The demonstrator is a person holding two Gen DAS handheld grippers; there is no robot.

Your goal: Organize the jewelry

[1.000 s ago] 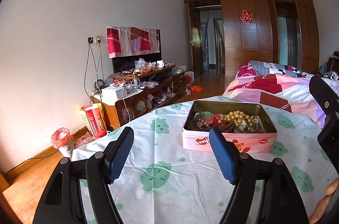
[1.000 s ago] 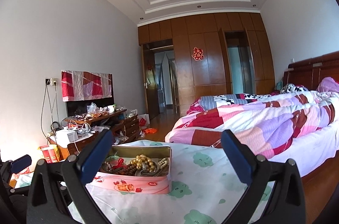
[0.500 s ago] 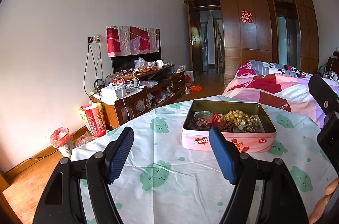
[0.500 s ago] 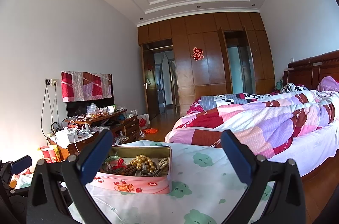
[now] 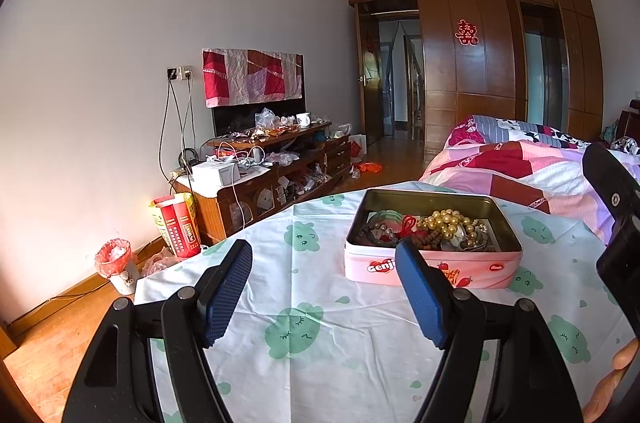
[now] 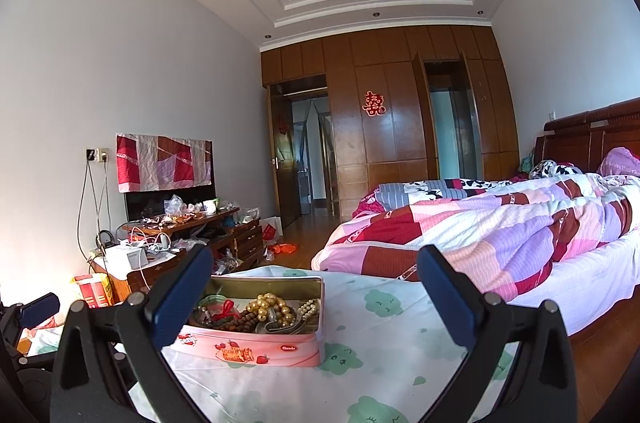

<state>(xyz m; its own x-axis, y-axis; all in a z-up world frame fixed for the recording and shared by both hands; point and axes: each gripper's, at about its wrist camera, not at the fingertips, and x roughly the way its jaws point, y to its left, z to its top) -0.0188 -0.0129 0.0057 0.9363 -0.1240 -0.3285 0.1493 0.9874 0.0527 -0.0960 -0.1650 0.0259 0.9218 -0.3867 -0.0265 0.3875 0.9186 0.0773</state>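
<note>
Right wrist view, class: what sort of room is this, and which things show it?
Most likely a lived-in home bedroom: a bed with a patchwork quilt, a wooden wardrobe wall, and a cluttered TV cabinet opposite.

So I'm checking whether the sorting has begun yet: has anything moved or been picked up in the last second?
Nothing has visibly changed. Both the left tongs and the right tongs stay open and empty, short of the pink tin. The gold beads and the other jewelry lie in it untouched, and the tin sits in the same spot on the tablecloth.
</note>
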